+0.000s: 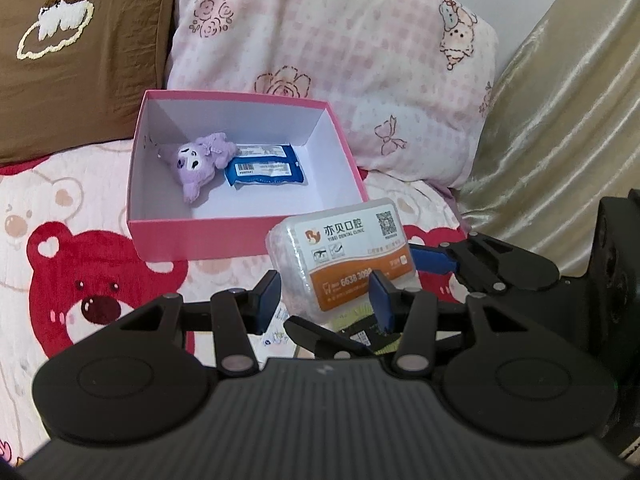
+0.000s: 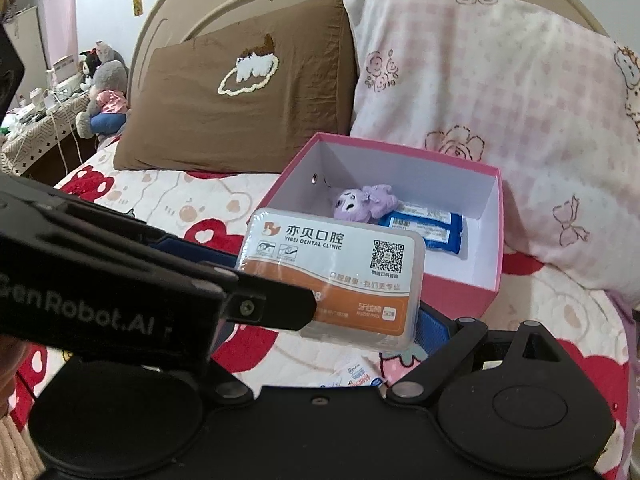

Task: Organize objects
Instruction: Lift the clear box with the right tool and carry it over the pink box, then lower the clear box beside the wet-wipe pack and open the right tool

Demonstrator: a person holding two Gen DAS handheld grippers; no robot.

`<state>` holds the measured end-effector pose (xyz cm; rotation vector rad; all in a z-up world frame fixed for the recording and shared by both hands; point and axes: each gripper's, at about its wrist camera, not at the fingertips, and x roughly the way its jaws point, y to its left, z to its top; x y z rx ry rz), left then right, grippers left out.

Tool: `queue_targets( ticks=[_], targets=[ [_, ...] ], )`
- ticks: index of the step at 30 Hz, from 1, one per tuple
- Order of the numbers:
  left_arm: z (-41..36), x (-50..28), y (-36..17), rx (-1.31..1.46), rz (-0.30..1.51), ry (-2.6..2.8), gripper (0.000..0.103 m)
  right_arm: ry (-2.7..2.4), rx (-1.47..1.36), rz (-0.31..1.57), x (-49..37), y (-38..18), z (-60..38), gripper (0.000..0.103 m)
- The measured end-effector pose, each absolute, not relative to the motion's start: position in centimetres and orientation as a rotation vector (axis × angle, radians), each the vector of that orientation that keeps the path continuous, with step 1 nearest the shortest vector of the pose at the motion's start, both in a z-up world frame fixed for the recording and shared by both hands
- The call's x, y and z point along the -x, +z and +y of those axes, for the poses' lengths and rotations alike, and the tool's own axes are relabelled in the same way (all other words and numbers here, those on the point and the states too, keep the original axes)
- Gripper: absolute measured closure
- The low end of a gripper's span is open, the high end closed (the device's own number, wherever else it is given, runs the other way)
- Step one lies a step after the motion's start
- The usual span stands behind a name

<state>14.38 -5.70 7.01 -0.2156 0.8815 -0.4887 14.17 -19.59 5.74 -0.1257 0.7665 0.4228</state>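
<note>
A clear plastic floss box [image 1: 340,252] with a white and orange dental clinic label hangs just above the bedspread, in front of the pink box [image 1: 200,236]. My right gripper [image 2: 320,300] is shut on the floss box [image 2: 336,276]; its blue pads press the box's two ends. My left gripper [image 1: 324,300] is open, its fingers close on either side of the floss box's near end, not gripping. The pink box [image 2: 460,292] holds a purple plush toy [image 1: 200,162] and two blue wipe packets [image 1: 266,170].
A brown pillow [image 1: 76,60] and a pink floral pillow [image 1: 340,60] lean behind the pink box. Small paper packets [image 2: 356,374] lie on the bear-print bedspread [image 1: 60,260] under the grippers. A bedside table [image 2: 36,120] with plush toys stands far left.
</note>
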Motion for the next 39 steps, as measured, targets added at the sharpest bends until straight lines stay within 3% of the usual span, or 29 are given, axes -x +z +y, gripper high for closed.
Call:
queue_targets(
  ticks=[10, 20, 25, 39],
  targets=[
    [-5.9, -17.8, 7.7, 0.208, 0.837, -0.466, 0.056, 0.483, 0.173, 0.737, -17.1, 6.7, -19.9, 0.008],
    [-6.5, -23.3, 6.3, 0.24, 0.903, -0.453, 0.054, 0.517, 0.148, 0.731, -21.6, 6.9, -21.2, 0.009],
    [-7.0, -25.9, 4.6, 0.228, 0.912, -0.42, 0.053, 0.505, 0.106, 0.788, -25.2, 5.4, -22.1, 0.022],
    [-6.8, -34.3, -3.2, 0.378, 1.062, -0.389, 0.051, 0.456, -0.016, 0.983, -33.4, -0.6, -23.9, 0.038]
  ],
)
